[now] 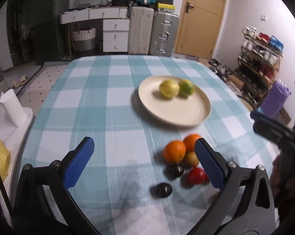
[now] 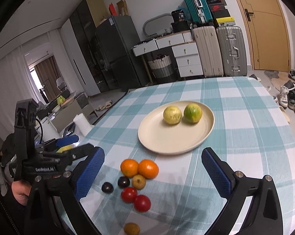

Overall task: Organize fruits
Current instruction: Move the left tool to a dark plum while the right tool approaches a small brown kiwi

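Observation:
A cream plate point(image 1: 186, 115) point(image 2: 161, 137) on the checked tablecloth holds a yellow fruit point(image 1: 169, 88) point(image 2: 172, 115) and a green-yellow fruit point(image 1: 186, 87) point(image 2: 192, 113). Nearer me lie two oranges point(image 1: 174, 150) point(image 2: 148, 168), a brownish fruit point(image 2: 139, 181), two dark plums point(image 2: 123, 182), two red tomatoes point(image 2: 142, 203) and another brown fruit point(image 2: 131, 229). My left gripper point(image 1: 144, 161) is open and empty above the cloth, left of the pile. My right gripper point(image 2: 153, 173) is open and empty, over the pile.
The table point(image 1: 84, 98) drops off at left, where a side table with a white paper roll point(image 1: 11, 109) stands. Suitcases point(image 1: 153, 31), drawers and a door are beyond the far edge. A shoe rack point(image 1: 259, 62) is at right.

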Tool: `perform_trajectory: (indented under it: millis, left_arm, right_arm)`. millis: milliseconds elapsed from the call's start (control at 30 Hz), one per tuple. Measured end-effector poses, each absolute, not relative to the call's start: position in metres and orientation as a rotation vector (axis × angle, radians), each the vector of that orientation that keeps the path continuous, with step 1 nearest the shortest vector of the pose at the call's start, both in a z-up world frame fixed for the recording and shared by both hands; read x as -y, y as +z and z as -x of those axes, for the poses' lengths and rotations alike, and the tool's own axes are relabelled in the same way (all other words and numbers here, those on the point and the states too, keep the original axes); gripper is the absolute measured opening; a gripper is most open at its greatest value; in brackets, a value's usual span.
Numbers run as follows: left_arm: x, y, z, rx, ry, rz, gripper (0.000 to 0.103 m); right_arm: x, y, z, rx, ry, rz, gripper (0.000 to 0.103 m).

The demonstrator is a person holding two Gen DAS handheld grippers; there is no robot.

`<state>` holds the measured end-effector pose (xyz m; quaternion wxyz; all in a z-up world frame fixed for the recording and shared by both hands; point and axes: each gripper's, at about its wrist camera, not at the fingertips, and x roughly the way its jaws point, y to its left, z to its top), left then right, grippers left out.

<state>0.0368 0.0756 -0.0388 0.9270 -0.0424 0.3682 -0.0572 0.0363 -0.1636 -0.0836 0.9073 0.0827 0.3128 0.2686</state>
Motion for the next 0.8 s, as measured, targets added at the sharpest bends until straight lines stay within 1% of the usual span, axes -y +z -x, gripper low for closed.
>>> perform_trajectory:
  millis: [300,600,700,733,767,800]
  left_arm:
    - [-0.065,-0.080,-0.026,-0.832,-0.145,0.041,0.102]
    - [-0.053,-0.100,-0.030,-0.871,-0.171,-0.072,0.101]
    - [-0.052,-0.106,-0.033,-0.897,-0.195,-0.056,0.096]
    - [-0.051,-0.107,-0.033,-0.905,-0.206,-0.050,0.090]
    - [-0.051,-0.109,-0.034,-0.918,-0.219,-0.042,0.081]
    - [-0.051,-0.111,-0.035,-0.930,-0.230,-0.037,0.078]
  right_arm:
    - [0.160,-0.094,-0.031,-0.665,0.560,-0.165,0.101]
    - [0.158,-0.103,-0.034,-0.696,0.562,-0.169,0.101]
    - [0.158,-0.105,-0.035,-0.703,0.561,-0.174,0.101]
    - [0.158,-0.105,-0.036,-0.705,0.561,-0.172,0.101]
    - [0.158,-0.106,-0.036,-0.707,0.561,-0.170,0.101]
    - [0.158,-0.106,-0.036,-0.709,0.562,-0.169,0.101]
